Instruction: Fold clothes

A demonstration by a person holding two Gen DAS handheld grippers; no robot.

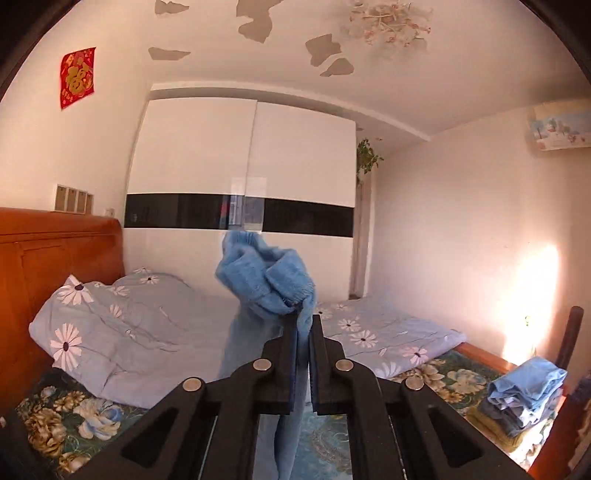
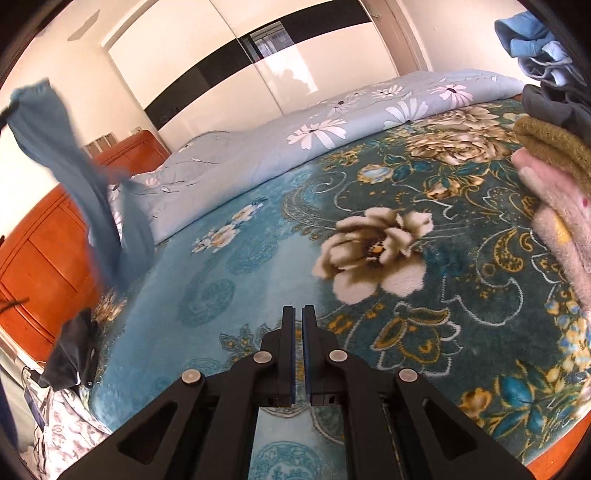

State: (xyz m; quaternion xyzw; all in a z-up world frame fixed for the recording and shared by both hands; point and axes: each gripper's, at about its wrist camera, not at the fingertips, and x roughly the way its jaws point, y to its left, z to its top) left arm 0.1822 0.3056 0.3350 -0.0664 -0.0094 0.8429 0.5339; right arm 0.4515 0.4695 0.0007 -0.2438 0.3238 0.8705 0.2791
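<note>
Blue garment (image 1: pixel 266 280) pinched between left gripper (image 1: pixel 303 325) pads, jaws nearly together; top bunched above fingertips, rest hanging down, sheer, held above bed (image 1: pixel 332 443). In right view same garment (image 2: pixel 85 184) dangles at left, blurred. Right gripper (image 2: pixel 298 314) jaws closed, empty, over floral blanket (image 2: pixel 369 240). Folded pile (image 1: pixel 524 391) at bed corner. Duvet (image 1: pixel 129 325) along wardrobe (image 1: pixel 243 170) side.

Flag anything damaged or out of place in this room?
Ceiling: several patches of paint have peeled off, leaving bare grey-brown spots near the light fixture. A dark garment hangs off the bed's edge, away from the folded stack. Nothing else stands out.
</note>
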